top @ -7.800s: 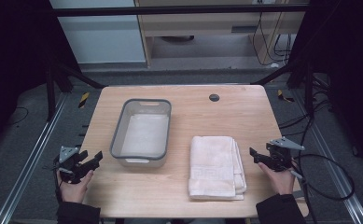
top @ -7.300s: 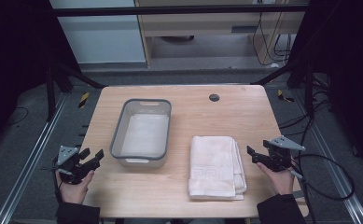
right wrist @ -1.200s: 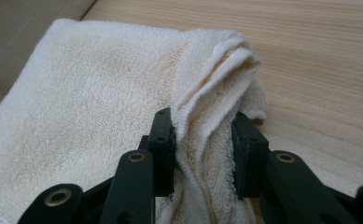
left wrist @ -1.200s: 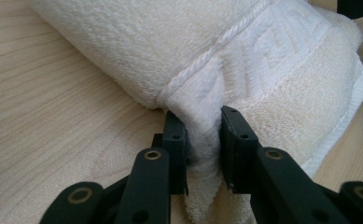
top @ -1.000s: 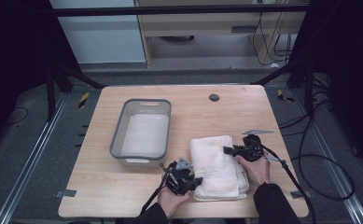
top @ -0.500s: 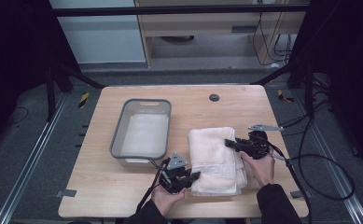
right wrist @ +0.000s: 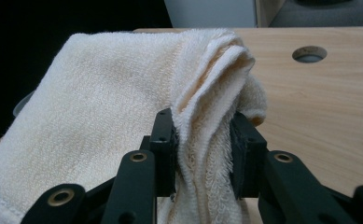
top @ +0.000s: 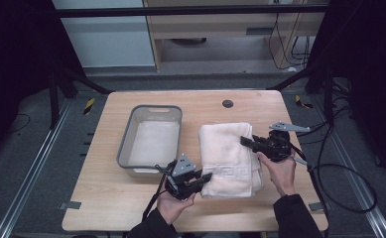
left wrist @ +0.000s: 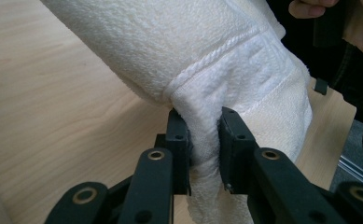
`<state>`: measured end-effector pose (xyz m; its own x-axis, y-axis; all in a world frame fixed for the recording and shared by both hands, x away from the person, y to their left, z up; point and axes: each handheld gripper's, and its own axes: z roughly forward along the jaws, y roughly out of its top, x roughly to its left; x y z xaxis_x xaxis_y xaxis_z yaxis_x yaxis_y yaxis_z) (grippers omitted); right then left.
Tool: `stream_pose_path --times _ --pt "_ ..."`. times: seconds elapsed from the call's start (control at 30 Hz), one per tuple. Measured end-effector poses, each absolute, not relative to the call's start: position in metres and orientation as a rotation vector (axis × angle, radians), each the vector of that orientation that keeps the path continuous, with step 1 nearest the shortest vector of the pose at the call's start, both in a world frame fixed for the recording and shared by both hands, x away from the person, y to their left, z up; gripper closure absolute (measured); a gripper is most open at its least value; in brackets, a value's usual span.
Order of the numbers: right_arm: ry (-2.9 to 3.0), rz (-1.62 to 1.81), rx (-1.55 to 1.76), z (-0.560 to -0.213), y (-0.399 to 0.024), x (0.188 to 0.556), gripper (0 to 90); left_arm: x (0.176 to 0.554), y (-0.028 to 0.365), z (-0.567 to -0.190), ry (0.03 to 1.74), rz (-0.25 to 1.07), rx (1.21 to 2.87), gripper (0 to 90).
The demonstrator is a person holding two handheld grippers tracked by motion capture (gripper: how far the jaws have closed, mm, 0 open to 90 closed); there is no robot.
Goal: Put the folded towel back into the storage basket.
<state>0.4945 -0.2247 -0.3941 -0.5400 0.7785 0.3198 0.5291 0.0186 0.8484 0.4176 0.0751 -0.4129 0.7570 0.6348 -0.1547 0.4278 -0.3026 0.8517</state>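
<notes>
Towel (top: 227,153) now lifted between both tools

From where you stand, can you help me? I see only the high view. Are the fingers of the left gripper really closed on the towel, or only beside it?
Observer: The left gripper is closed on the towel; in the left gripper view a fold of its near edge is pinched between the two fingers.
Operator: And the right one?
Observer: The right gripper is also closed on the towel; several layers of its edge bunch between the fingers.
Operator: Is the towel lifted on the right side?
Observer: Yes, there the held edge stands above the table, near the round hole.
</notes>
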Motion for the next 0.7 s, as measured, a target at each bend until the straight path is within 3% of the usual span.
stream_pose_path --times 0.7 --pt "1.982 1.567 1.282 -0.362 -0.199 0.505 67.1 0.424 0.096 -0.386 0.821 0.347 1.88 75.3"
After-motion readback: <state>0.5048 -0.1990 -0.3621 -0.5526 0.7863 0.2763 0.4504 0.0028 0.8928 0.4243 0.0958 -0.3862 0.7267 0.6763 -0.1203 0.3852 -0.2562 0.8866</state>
